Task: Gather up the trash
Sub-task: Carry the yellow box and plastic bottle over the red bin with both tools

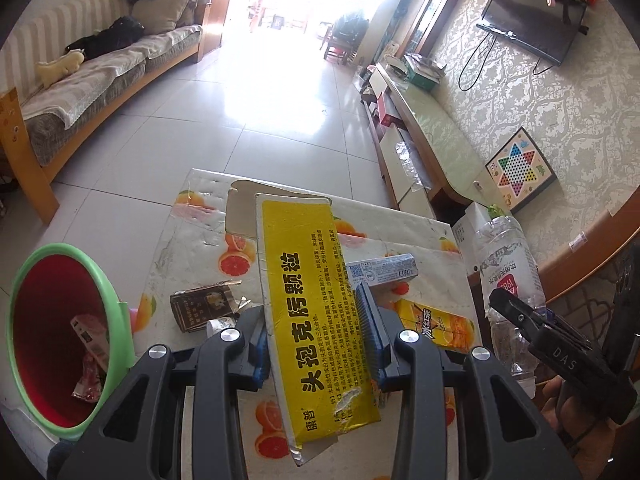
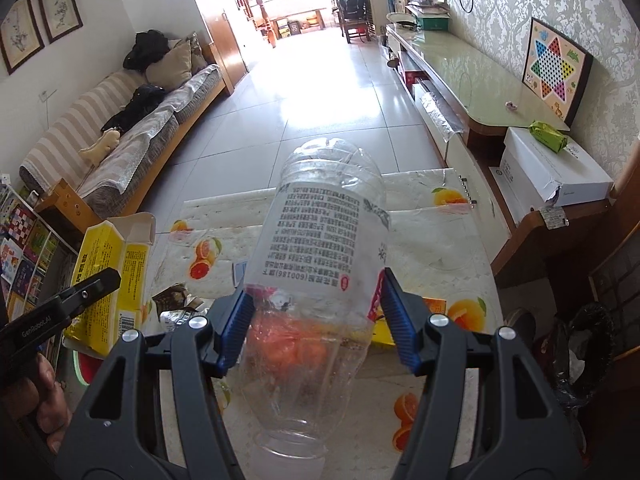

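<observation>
left gripper (image 1: pixel 318 334): jaws part closed, blue pads pressed on both long edges of a yellow medicine carton (image 1: pixel 310 316), held clear above the table (image 1: pixel 200 240). the carton runs lengthwise away from the camera, its far flap open, and its near end is torn and dented. judgement: empty cardboard, very light, walls give under the pads, so a mid-length grip across the narrow width suits it; squeezing harder would only crush it.

right gripper (image 2: pixel 316 322): jaws about as far closed, pads against the sides of a clear plastic bottle (image 2: pixel 320 264), gripped low on the label band, its base pointing away from the camera. judgement: empty, light, thin-walled and smooth, so it can dent or slide in the pads; the label zone gives more friction than bare plastic.

outward: red bin with green rim (image 1: pixel 60 336) stands at the left table edge, beside and below the carton, with some wrappers already inside. still on the fruit-print cloth: a crumpled dark cigarette pack (image 1: pixel 202 306), a small blue-white box (image 1: pixel 382 270), and an orange drink carton (image 1: pixel 436 322).

judgement: both pieces are ready to drop in the bin.
</observation>
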{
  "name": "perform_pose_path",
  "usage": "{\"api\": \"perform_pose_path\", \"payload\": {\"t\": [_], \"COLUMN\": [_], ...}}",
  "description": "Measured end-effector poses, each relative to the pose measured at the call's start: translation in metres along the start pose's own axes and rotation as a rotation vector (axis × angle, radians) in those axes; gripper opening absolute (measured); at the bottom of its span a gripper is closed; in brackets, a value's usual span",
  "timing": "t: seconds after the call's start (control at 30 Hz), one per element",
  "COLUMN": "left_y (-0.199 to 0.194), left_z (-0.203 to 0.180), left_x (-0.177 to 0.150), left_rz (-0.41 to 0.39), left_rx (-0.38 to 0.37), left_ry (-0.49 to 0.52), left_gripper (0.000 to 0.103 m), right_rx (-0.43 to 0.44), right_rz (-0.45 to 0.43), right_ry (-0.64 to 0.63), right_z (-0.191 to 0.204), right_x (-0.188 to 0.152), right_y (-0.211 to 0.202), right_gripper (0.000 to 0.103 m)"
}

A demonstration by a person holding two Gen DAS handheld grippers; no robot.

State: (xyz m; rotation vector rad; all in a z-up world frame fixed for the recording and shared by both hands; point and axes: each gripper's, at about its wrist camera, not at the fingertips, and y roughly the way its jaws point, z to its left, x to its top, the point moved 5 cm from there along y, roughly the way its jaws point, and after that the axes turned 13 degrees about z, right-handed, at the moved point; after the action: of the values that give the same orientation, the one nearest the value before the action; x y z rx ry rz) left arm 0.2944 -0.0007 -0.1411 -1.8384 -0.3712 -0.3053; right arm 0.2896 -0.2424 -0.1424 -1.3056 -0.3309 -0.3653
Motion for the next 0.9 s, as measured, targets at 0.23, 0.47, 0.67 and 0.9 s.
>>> {"api": "perform_pose_path", "payload": {"t": [0.23,0.47,0.67,0.9], "left_y": [-0.054,-0.085,-0.095,-0.105], "left_z": [0.025,0.056,0.085,0.136], "left_x": [-0.033,-0.059,-0.061,-0.055], "left_rz": [-0.051,-0.076,-0.095,-0.113], "left_rx": [0.047,0.075,0.097,0.147], "left_ry": [-0.014,-0.024,-0.042,-0.095], "left_gripper": [0.035,0.035,0.035,0.035], "right_rx": [0.011,0.018,0.019,0.033], "right_rz": [-0.026,-0.032,-0.034,-0.035], "right_ry": [-0.094,-0.178,-0.237,-0.304], "right_z": [0.047,0.091,0.125,0.162], "right_x": [-0.032,-0.057,-0.065,-0.062], "right_y": [-0.033,-0.044,-0.049,-0.041], "right_gripper": [0.059,0.059,0.059,0.059]}}
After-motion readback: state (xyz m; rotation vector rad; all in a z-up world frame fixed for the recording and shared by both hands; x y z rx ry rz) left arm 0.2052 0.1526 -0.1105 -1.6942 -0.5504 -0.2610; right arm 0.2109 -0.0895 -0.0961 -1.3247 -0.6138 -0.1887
